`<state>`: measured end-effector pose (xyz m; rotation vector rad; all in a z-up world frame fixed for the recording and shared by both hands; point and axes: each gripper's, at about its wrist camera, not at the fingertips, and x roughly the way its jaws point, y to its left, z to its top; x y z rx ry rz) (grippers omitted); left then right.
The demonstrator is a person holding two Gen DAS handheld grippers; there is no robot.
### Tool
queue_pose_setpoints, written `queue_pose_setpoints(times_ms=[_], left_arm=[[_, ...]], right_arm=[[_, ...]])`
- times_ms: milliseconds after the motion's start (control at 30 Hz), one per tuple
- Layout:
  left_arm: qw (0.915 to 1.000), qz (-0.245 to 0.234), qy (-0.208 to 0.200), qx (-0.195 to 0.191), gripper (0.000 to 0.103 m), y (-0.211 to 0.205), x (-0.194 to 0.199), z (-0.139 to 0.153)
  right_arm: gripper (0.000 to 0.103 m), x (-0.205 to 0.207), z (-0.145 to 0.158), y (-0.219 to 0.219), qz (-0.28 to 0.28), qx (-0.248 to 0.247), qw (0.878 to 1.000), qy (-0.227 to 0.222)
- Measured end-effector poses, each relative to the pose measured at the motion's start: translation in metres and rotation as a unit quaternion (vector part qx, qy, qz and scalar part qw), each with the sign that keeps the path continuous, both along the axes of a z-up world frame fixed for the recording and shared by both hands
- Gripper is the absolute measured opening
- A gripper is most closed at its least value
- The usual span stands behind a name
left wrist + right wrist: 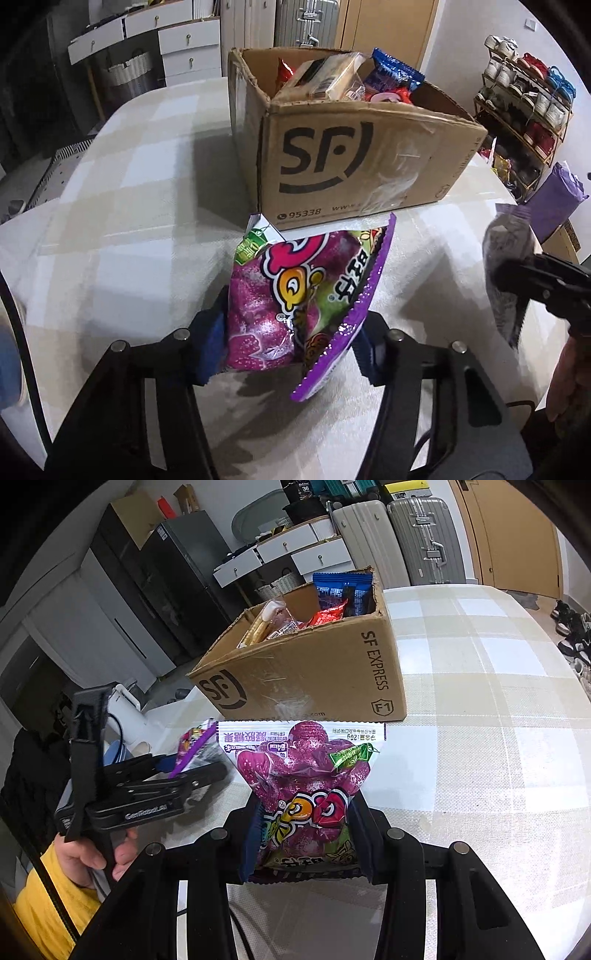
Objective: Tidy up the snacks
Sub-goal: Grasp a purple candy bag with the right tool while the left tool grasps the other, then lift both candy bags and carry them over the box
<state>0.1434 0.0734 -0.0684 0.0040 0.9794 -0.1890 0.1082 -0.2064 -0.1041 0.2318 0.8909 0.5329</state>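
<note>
Each gripper held its own purple grape-gummy bag: the left gripper (291, 343) had its blue pads pressed on both sides of one gummy bag (295, 295), and the right gripper (304, 834) was clamped tight on a second gummy bag (306, 775). Both bags sat above the checked tablecloth (480, 720), just near of the cardboard box (354, 162). The box stood at the far side, already holding a blue packet (343, 590) and red wrappers (327, 616)

Beyond the checked beige-and-white tabletop (480, 672) stand white drawers (295, 550), two hard suitcases (406, 539) and a wooden door (517, 535). A loaded shoe rack (524, 107) lines the white wall to the right; a dark cabinet (162, 583) stands to the left.
</note>
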Motion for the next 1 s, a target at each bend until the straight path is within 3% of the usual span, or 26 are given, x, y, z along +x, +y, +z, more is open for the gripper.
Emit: queue_pose_setpoints(times_ms=[333,867,1000], left_arm=[[0.9993,0.008,-0.034,0.014,0.049,-0.002,-0.033,0.023],[0.9996,-0.002,-0.019,-0.02,0.048,0.002,-0.041,0.025],[0.9994,-0.01,-0.029,-0.013,0.047,-0.004,-0.052,0.032]], right_arm=[[0.043,-0.003,0.005,0.005,0.0,0.002,1.0,-0.005],[0.043,0.0,0.005,0.004,-0.005,0.012,1.0,-0.004],[0.043,-0.002,0.009,0.0,-0.008,0.025,1.0,-0.008]])
